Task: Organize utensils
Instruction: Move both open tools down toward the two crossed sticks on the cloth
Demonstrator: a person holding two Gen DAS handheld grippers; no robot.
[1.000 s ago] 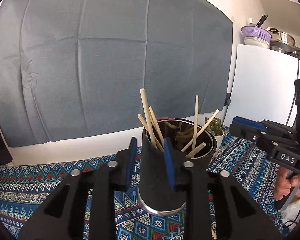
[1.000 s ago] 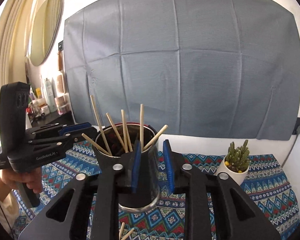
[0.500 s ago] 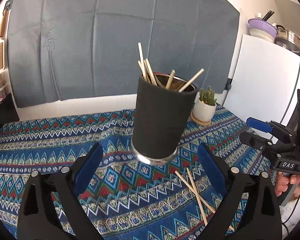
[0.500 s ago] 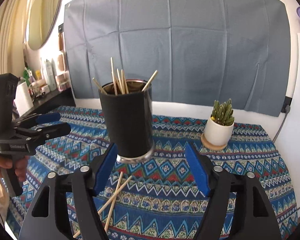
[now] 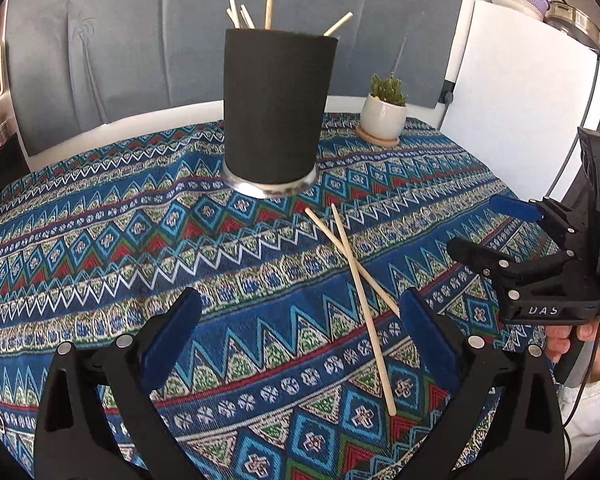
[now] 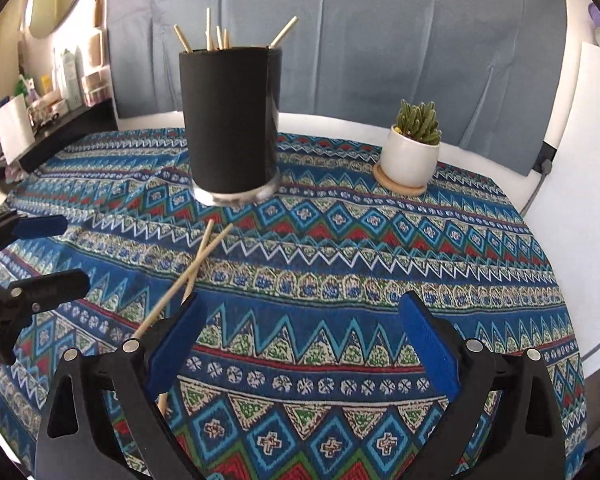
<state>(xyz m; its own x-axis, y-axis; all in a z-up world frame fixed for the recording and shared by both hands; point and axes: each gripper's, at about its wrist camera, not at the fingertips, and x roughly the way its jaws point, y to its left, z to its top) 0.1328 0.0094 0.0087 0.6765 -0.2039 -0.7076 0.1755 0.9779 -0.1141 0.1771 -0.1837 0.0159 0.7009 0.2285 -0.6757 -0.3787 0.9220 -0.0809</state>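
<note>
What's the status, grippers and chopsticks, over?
Left gripper and right gripper: jaws just opened wide, both empty. Two chopsticks lie crossed on the tablecloth, rest stand in the black holder. Nothing blocking them.

Black gripper point(image 5: 296, 312) frames, blue pads on the fingers point(image 5: 172, 336), silver screws, white "DAS" lettering.

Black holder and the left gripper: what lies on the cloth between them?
In the left wrist view, two loose chopsticks lie crossed on the patterned cloth between the black holder and the open left gripper, touching neither.
</note>
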